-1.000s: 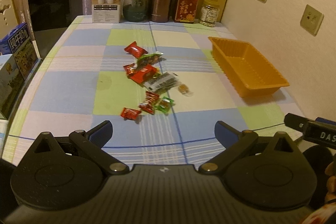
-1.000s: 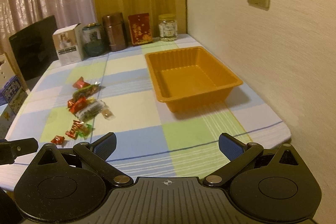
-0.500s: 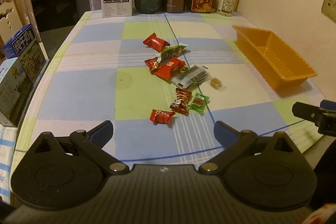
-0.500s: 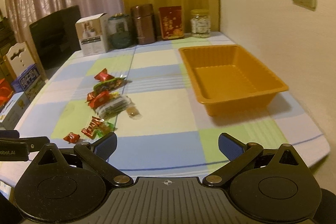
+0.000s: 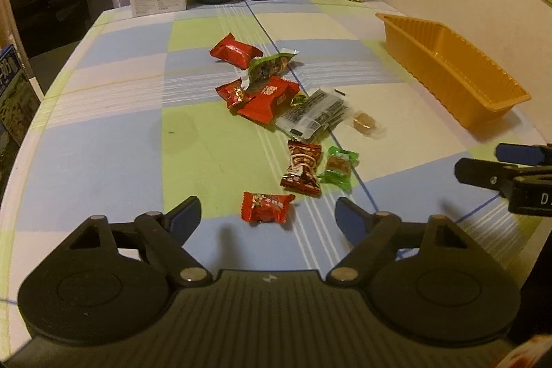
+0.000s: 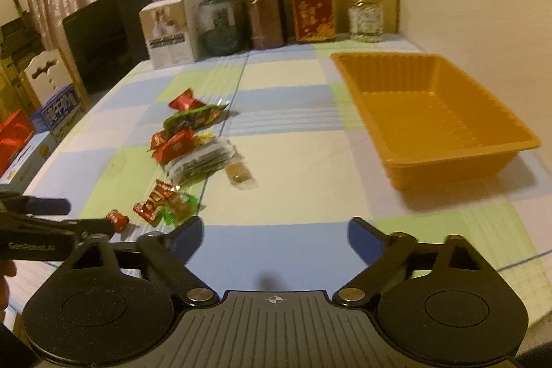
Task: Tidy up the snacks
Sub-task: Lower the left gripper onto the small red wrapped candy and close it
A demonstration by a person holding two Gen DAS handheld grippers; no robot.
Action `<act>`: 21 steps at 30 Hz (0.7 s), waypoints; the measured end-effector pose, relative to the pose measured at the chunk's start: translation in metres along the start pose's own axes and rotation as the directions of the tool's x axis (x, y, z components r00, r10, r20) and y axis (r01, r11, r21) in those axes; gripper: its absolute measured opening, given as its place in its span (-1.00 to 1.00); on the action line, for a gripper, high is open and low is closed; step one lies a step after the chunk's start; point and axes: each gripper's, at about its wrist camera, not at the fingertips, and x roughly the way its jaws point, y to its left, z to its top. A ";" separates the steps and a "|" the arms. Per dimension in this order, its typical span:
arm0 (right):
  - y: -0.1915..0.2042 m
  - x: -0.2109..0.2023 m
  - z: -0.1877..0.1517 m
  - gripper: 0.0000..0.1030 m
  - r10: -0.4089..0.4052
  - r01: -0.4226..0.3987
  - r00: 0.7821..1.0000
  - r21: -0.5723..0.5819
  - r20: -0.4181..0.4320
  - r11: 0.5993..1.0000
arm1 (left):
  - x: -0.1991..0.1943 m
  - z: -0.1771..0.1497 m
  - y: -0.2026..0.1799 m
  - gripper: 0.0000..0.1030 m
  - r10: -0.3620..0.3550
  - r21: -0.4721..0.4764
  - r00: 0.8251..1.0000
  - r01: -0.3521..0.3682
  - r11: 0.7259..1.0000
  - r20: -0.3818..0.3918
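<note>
Two sets of jaws, both closing right now, both with nothing between the pads. My left gripper [image 5: 267, 218] has the small red candy [image 5: 267, 207] lying on the tabletop [image 5: 103, 143] just ahead of the gap, not yet bracketed. My right gripper [image 6: 274, 237] is over bare blue check, no snack in its gap.

Snacks sit loose mid-tabletop: brown-red candy [image 5: 303, 168] with the green candy [image 5: 339, 167] just beside it, a clear packet [image 5: 315, 116] and a wrapped amber sweet [image 5: 365, 123] behind, then the big red pack [image 5: 270, 99], green pouch [image 5: 270, 66] and far red pack [image 5: 234, 50]. Orange tray [image 6: 431, 112] is empty, well apart to the right by the wall.

Risks as I see them:
- Left jaws narrowing before they straddle the red candy: a finger could land on the crinkly wrapper and skid it away, or nip only a wrapper tail that slips out in the carry
- Right jaws closing on nothing: wasted cycle unless I re-open before reaching the pile
- Both grippers near the same cluster; the right one's fingers show at the edge of my left view, so a collision is likely if both go for the nearest candies
- Overlapping packs in the middle: one grab may drag a neighbour along
- Right view is blurred, alignment there is uncertain
</note>
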 end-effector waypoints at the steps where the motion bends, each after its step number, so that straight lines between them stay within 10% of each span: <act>1: 0.001 0.004 0.000 0.70 0.004 -0.004 1.000 -0.004 -0.007 1.000 | 0.005 0.001 0.002 0.50 -0.005 -0.001 1.000 0.005 1.000 -0.004; 13: 0.015 0.037 0.000 0.64 0.034 -0.037 0.998 -0.063 -0.051 0.997 | 0.031 0.002 0.010 -0.42 -0.034 -0.018 0.999 0.033 0.999 -0.042; 21: 0.035 0.044 0.003 0.50 0.109 -0.115 0.993 -0.147 -0.049 0.982 | 0.023 0.005 0.013 -0.56 -0.016 -0.023 1.000 0.016 1.000 -0.017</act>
